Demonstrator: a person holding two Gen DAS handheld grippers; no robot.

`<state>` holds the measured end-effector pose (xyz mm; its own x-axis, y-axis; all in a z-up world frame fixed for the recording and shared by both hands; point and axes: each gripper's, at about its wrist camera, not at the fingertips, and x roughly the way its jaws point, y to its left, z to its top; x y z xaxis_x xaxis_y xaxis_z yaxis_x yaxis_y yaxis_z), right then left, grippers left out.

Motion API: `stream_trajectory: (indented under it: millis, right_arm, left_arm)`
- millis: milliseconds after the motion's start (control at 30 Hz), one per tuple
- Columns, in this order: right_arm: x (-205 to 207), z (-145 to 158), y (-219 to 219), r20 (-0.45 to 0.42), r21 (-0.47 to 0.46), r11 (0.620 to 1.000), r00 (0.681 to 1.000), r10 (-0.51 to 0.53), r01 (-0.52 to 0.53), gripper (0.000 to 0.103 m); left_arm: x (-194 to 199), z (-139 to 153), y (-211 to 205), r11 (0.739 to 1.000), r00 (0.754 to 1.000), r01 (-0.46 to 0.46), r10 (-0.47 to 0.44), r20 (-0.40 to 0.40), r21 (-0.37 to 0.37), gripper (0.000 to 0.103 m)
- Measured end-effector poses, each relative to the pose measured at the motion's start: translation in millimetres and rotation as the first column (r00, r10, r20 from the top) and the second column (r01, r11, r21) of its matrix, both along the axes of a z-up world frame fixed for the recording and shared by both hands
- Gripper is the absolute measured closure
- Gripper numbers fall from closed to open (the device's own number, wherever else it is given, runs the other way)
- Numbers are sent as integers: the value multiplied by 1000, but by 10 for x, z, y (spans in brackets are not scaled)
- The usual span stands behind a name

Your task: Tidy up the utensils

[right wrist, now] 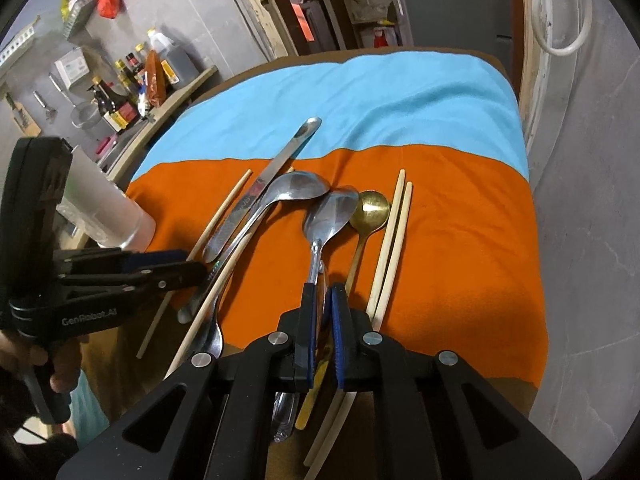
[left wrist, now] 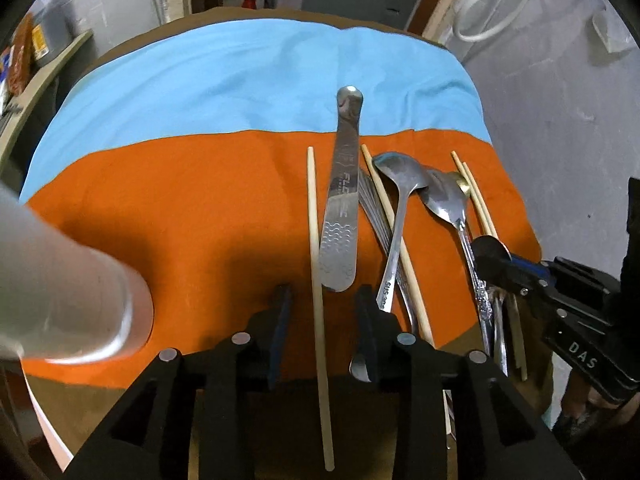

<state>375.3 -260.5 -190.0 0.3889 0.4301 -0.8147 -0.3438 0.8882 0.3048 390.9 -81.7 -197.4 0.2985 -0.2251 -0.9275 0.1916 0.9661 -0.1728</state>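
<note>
Left gripper (left wrist: 323, 300) hung w/ jaws apart astride a chopstick (left wrist: 316, 248), untouched, near the table's front edge; right gripper (right wrist: 321, 312) clamped a spoon (right wrist: 330, 212) handle (prob. to sort it).

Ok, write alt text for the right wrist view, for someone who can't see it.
The right hand-held gripper, jaws nearly shut, sits over the handle of a steel spoon among utensils on an orange and blue cloth. A gold spoon and paired chopsticks lie right of it; a butter knife and the left hand-held gripper are left.
</note>
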Motion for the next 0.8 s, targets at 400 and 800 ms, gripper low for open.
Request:
stream_trajectory:
  millis: [400, 800]
  right_arm:
    - [130, -35, -73, -132, 59, 995, 989, -70, 79, 96]
    - [-89, 86, 17, -51, -36, 983, 982, -184, 182, 101]
  left_arm:
    - [99, -39, 236, 995, 997, -33, 26, -71, -94, 90]
    - [-168, 82, 196, 992, 999, 24, -18, 50, -128, 101]
